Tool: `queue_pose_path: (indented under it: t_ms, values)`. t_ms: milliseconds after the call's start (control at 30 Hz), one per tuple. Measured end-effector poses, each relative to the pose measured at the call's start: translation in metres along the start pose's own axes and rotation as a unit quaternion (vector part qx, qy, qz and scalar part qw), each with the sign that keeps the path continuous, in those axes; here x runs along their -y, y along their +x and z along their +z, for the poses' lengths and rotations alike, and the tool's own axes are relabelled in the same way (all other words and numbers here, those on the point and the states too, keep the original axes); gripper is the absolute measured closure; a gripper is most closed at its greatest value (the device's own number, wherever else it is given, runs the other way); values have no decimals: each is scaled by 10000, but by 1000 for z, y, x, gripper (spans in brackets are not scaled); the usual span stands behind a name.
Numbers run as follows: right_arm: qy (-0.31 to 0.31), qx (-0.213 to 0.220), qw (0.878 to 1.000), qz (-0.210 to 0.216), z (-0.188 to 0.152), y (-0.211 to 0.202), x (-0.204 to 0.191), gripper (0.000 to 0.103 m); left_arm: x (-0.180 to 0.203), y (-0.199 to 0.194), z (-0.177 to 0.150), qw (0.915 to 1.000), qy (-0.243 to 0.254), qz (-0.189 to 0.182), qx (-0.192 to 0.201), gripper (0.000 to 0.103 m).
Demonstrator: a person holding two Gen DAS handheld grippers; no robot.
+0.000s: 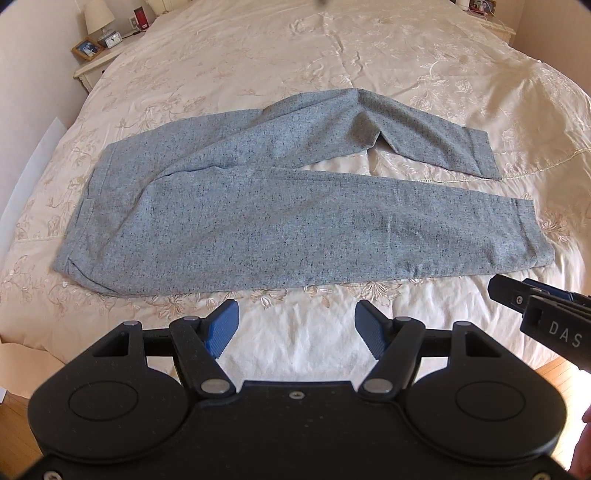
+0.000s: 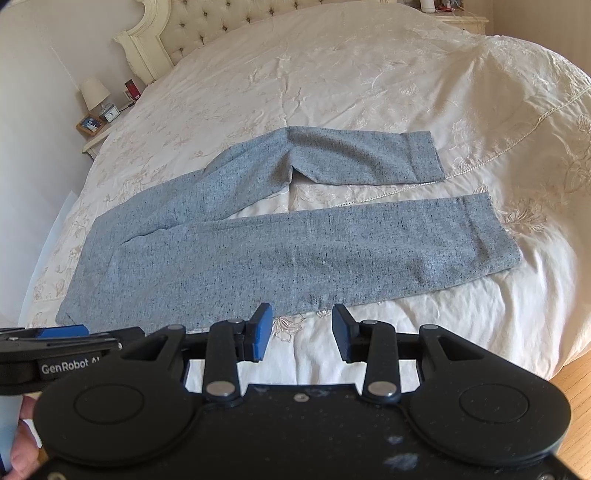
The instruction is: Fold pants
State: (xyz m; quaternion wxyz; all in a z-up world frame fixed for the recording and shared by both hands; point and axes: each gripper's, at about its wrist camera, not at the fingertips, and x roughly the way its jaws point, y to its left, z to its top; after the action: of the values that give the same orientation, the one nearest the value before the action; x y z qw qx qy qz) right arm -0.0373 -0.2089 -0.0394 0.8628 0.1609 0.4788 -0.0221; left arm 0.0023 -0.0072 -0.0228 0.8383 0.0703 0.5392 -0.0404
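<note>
Grey speckled pants (image 1: pixel 229 218) lie flat on the cream bedspread (image 1: pixel 332 48), waistband at the left, both legs running right. The near leg is straight; the far leg (image 1: pixel 413 129) bends at the knee and its cuff points right. In the right wrist view the same pants (image 2: pixel 258 251) spread across the middle. My left gripper (image 1: pixel 295 314) hovers open just short of the pants' near edge, nothing between its blue pads. My right gripper (image 2: pixel 302 317) is open too, by the near leg's lower edge, empty. Each gripper shows in the other's view, at the frame's side (image 1: pixel 532 314) (image 2: pixel 62 347).
A nightstand (image 1: pixel 98 61) with a lamp (image 1: pixel 99 18), clock and photo frame stands at the bed's far left. A tufted headboard (image 2: pixel 207 22) is at the back. Wooden floor (image 2: pixel 576 391) shows at the near right. A person's fingers (image 2: pixel 22 458) hold the left gripper.
</note>
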Motion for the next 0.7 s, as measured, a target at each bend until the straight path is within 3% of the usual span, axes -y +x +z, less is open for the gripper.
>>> queue_pose_path:
  t_ms: [200, 433, 700]
  values:
    - [255, -376, 9990, 16, -15, 31, 10, 64, -14, 22, -7, 9996, -65, 107, -236, 32]
    - [597, -627, 9956, -356, -13, 63, 28, 64, -22, 61, -1, 9994, 22, 116, -340, 34]
    - [1093, -806, 9876, -788, 12, 98, 49, 64, 3, 114, 11, 9919, 1247, -85, -213, 34]
